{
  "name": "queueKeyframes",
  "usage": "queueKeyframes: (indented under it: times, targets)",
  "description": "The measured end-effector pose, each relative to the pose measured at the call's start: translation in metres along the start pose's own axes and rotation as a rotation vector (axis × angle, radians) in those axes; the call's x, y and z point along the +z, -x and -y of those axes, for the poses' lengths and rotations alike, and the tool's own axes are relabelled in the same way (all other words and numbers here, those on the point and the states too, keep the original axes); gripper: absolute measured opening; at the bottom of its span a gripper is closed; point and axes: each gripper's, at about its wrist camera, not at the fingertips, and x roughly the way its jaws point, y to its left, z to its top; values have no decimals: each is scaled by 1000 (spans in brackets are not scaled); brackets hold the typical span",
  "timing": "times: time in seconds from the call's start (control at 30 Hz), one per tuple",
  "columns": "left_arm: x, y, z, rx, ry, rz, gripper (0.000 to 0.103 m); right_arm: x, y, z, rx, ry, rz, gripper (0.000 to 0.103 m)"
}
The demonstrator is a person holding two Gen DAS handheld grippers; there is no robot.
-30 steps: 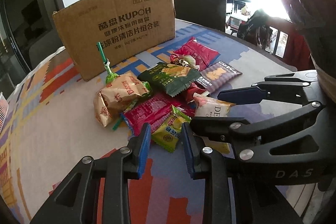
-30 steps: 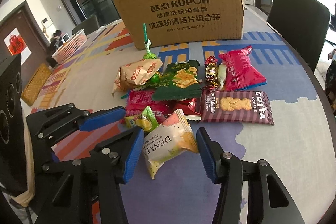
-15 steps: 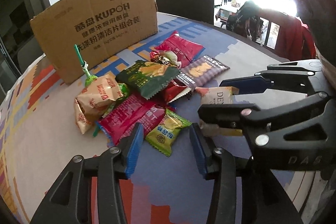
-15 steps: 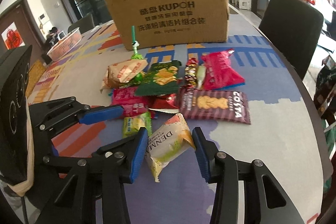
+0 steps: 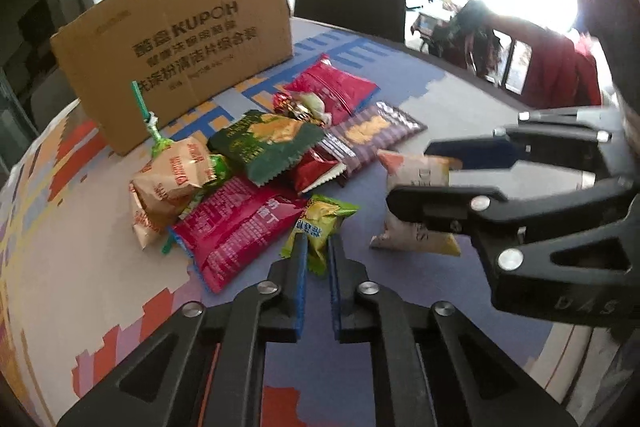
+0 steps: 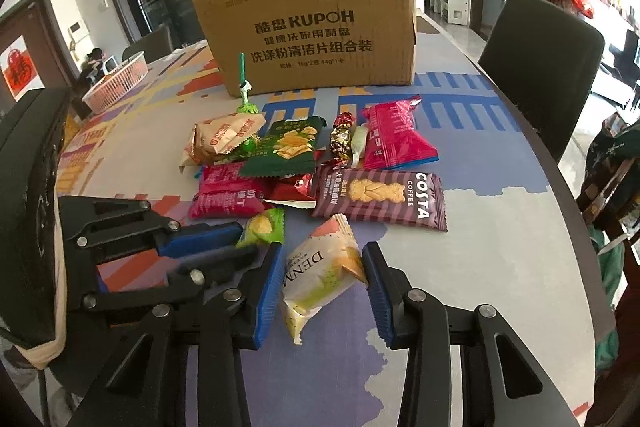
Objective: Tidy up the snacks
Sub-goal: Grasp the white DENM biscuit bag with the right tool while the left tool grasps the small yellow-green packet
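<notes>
Two tongs tilt down over the table (image 6: 500, 235). The left gripper (image 5: 318, 255) pinches a small green packet's (image 5: 320, 223) near end. The right gripper (image 6: 322, 269) has been narrowing; its pads flank a white pouch (image 6: 320, 275). Beyond lie more snacks, then a cardboard box (image 6: 312, 39).

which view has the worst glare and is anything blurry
Left wrist view: window light blows out the upper right, and the box print is soft with motion blur. Right wrist view: evenly lit and sharper, box lettering readable; both bend straight edges, fisheye-style.
</notes>
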Motion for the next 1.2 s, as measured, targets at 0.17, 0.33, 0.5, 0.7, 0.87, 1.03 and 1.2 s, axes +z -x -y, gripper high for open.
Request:
queueKeyframes:
  times: [0.17, 0.33, 0.5, 0.7, 0.87, 1.03, 1.2]
  targets:
    - [1, 7, -2, -5, 54, 12, 3, 0, 3, 2, 16, -14, 7, 36]
    - [0, 3, 3, -20, 29, -8, 13, -1, 5, 1, 19, -10, 8, 35]
    - [5, 1, 9, 6, -52, -2, 29, -2, 8, 2, 7, -11, 10, 34]
    - [14, -12, 12, -19, -157, -34, 29, -3, 9, 6, -4, -33, 12, 34]
    - [19, -19, 5, -70, -83, -63, 22, -4, 9, 6, -7, -33, 18, 34]
    - [20, -16, 4, -57, 18, -74, 20, -4, 8, 12, 19, -63, 16, 34]
    - [23, 1, 0, -21, 122, -38, 20, -3, 9, 14, 31, -73, 17, 31]
